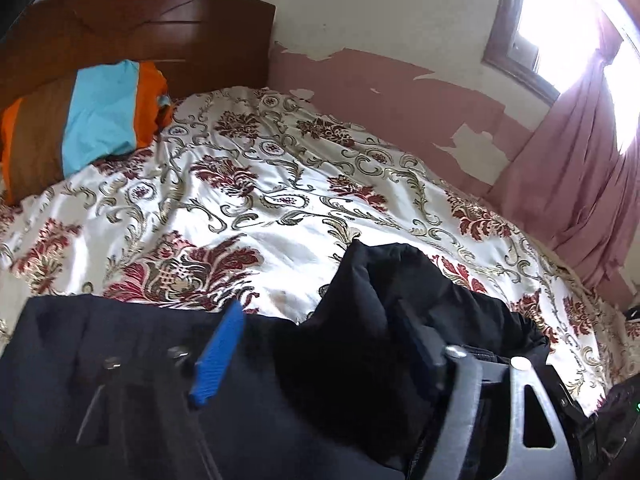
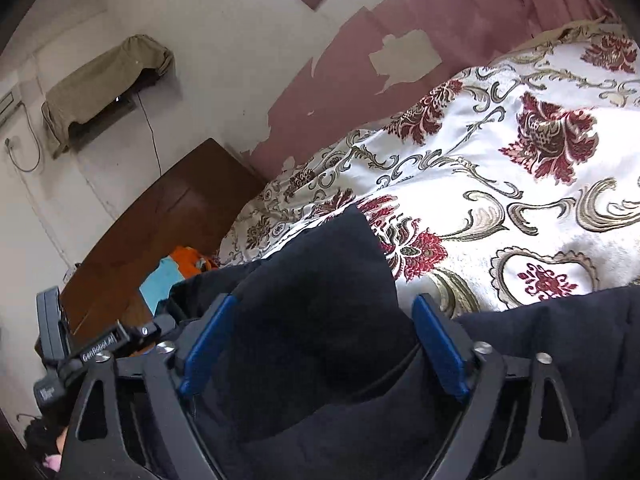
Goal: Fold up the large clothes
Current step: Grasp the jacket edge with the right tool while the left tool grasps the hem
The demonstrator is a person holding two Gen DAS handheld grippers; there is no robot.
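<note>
A large black padded garment point(image 1: 360, 340) lies on the near part of a bed with a floral cover point(image 1: 280, 184). In the left wrist view a raised fold of it stands between my left gripper's point(image 1: 320, 344) blue pads point(image 1: 218, 356); the jaws stand wide apart and the right pad is mostly hidden by cloth. In the right wrist view a bunched fold of the black garment point(image 2: 320, 300) fills the gap of my right gripper point(image 2: 324, 344), whose blue pads point(image 2: 440, 352) stand wide apart against the cloth on both sides.
A wooden headboard point(image 1: 132, 28) stands at the bed's head, with orange, brown and light blue cloth point(image 1: 92, 120) piled in front. A peeling pink wall point(image 1: 400, 100), a pink curtain point(image 1: 580, 168) and a bright window point(image 1: 560, 8) lie beyond the bed. A covered wall unit point(image 2: 108, 88) hangs high.
</note>
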